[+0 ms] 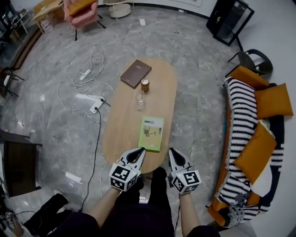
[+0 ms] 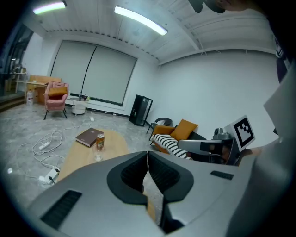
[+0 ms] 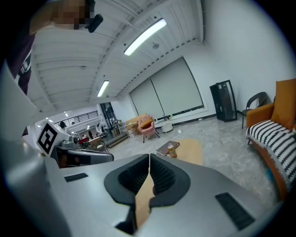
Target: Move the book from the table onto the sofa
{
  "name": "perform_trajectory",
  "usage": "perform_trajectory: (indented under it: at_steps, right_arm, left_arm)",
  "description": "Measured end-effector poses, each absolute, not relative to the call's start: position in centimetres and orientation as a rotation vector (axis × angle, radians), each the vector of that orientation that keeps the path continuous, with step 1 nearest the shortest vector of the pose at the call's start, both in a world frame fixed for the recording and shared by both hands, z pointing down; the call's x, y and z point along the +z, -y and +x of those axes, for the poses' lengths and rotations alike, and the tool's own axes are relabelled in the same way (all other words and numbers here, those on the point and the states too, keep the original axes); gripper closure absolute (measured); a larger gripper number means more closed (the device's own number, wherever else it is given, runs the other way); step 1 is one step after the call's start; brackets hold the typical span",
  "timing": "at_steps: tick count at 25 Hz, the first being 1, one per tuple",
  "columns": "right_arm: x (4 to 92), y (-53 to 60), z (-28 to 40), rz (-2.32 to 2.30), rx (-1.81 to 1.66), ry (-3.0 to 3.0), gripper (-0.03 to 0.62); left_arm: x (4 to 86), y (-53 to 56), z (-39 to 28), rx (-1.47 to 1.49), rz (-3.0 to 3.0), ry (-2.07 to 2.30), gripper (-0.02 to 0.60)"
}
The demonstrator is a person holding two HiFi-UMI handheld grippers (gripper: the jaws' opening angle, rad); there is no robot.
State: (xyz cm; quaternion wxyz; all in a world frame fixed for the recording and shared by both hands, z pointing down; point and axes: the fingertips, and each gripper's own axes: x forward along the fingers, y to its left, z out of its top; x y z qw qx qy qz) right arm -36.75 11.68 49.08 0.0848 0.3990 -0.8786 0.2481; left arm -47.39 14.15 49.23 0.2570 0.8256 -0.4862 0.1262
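Observation:
A thin green book (image 1: 151,133) lies on the near half of the oval wooden table (image 1: 121,125). A brown book (image 1: 135,73) lies at the table's far end, also seen as the brown book (image 2: 88,136) and the brown book (image 3: 165,147). My left gripper (image 1: 140,151) hovers at the table's near edge, just left of the green book's near corner. My right gripper (image 1: 172,151) hangs beside the near right edge. Both are shut with nothing between the jaws, as the left gripper (image 2: 148,155) and right gripper (image 3: 149,158) show. The sofa (image 1: 252,139) with a striped throw and orange cushions stands to the right.
A can (image 1: 145,85) and a clear glass (image 1: 140,100) stand mid-table between the two books. White cables and a power strip (image 1: 97,105) trail over the floor to the left. A pink chair (image 1: 81,14) stands far back, a black cabinet (image 1: 230,18) and a black chair (image 1: 253,59) at the far right.

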Motion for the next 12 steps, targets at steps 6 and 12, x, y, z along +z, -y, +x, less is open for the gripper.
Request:
perform_trajectory:
  at_steps: [6,12]
  right_arm:
    - [55.5,-5.7,-35.5,1.100,0.830,2.606,0.568]
    - [63.2,-2.7,-34.8,0.985,1.004,2.550,0.568]
  left_arm:
    - [55.3,-8.9,-47.2,0.370,2.125,1.414,0.565]
    - [61.0,-4.3,-47.4,0.387,2.037,1.497,0.565]
